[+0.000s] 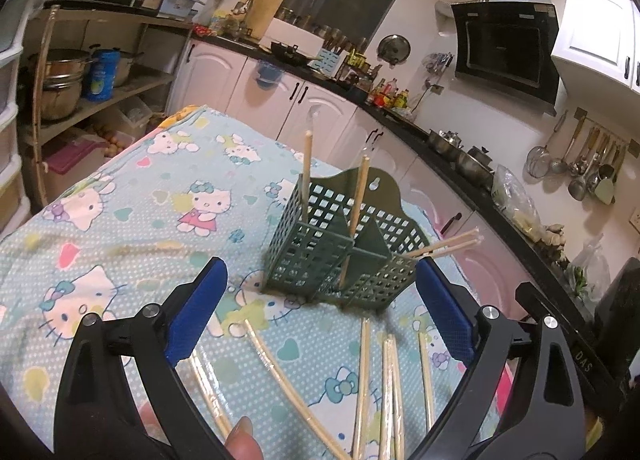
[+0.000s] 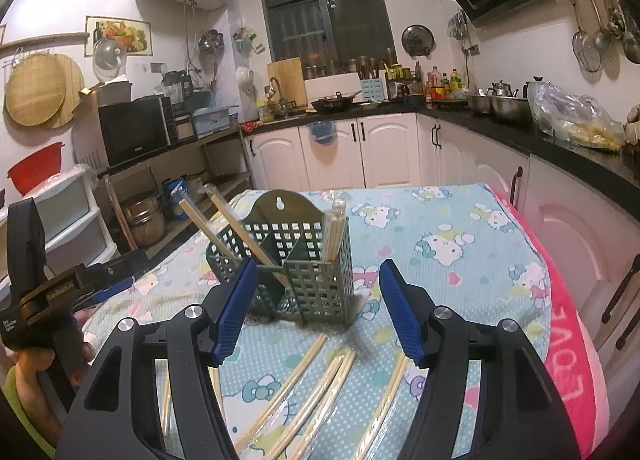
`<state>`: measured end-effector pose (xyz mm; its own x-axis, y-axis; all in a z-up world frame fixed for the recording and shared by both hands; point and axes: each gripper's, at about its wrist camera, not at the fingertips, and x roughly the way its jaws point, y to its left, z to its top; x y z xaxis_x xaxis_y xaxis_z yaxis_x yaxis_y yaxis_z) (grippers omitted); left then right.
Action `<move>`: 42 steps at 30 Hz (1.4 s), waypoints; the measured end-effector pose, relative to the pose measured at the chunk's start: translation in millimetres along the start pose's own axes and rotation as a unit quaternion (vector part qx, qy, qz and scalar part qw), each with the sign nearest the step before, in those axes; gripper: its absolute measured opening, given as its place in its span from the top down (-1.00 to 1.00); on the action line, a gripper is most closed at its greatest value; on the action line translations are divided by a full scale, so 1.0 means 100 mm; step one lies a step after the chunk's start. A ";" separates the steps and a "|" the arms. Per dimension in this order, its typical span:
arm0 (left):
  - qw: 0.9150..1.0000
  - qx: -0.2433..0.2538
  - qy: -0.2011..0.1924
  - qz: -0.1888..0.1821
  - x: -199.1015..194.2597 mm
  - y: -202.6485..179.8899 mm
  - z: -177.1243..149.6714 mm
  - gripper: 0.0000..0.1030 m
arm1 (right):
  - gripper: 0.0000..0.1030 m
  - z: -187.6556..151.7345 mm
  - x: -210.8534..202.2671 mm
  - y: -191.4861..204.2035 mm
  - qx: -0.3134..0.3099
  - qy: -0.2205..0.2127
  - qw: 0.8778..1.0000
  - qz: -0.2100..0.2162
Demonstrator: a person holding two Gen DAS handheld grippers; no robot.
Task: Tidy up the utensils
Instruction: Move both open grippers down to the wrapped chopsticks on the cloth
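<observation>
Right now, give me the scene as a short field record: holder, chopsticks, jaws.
holder: green perforated caddy, upright on the cartoon-print cloth
in holder: several chopsticks, some leaning out
loose: wrapped chopsticks flat on the cloth in front of the caddy
left gripper: jaws open, nothing held
right gripper: jaws open, nothing held

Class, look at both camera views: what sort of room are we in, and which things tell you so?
A home kitchen, most likely: a range hood on the wall, ladles and strainers hanging on a rail, and pots on the dark countertop.
</observation>
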<state>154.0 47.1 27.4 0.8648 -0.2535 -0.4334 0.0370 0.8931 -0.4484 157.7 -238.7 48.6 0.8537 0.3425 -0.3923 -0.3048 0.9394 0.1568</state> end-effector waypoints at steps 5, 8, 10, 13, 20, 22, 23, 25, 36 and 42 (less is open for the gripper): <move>1.000 -0.004 0.009 0.004 -0.03 0.06 -0.05 -0.68 | -0.19 -0.06 0.01 0.04 -0.002 0.011 1.000 0.002; 1.000 -0.003 0.012 0.013 -0.06 0.11 -0.08 -0.68 | -0.19 -0.10 0.03 0.05 -0.005 0.020 1.000 0.003; 1.000 -0.004 0.016 0.020 -0.07 0.15 -0.10 -0.68 | -0.19 -0.14 0.04 0.05 -0.007 0.027 1.000 0.004; 0.999 -0.004 0.022 0.026 -0.08 0.20 -0.14 -0.68 | -0.19 -0.20 0.06 0.06 -0.007 0.038 0.999 0.004; 0.998 -0.004 0.037 0.045 -0.11 0.35 -0.26 -0.68 | -0.19 -0.33 0.12 0.05 -0.004 0.066 0.998 0.000; 0.998 -0.001 0.043 0.050 -0.11 0.39 -0.30 -0.68 | -0.19 -0.37 0.15 0.04 -0.004 0.075 0.997 -0.003; 0.997 0.000 0.047 0.053 -0.10 0.40 -0.32 -0.68 | -0.19 -0.39 0.16 0.03 -0.003 0.081 0.997 -0.004; 0.997 0.002 0.056 0.058 -0.09 0.43 -0.35 -0.68 | -0.19 -0.44 0.20 0.01 -0.003 0.092 0.996 -0.009; 0.990 0.011 0.112 0.081 0.07 0.53 -0.54 -0.68 | 0.01 -0.73 0.46 -0.05 -0.010 0.161 0.987 -0.027; 0.988 0.004 0.135 0.080 0.16 0.59 -0.66 -0.55 | 0.28 -0.85 0.56 -0.06 -0.014 0.188 0.982 -0.029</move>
<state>137.6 71.7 -57.6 0.6952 -0.1969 -0.6913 -0.0846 0.9327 -0.3507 172.1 -224.1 -51.2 0.6552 0.2648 -0.7075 -0.2766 0.9556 0.1015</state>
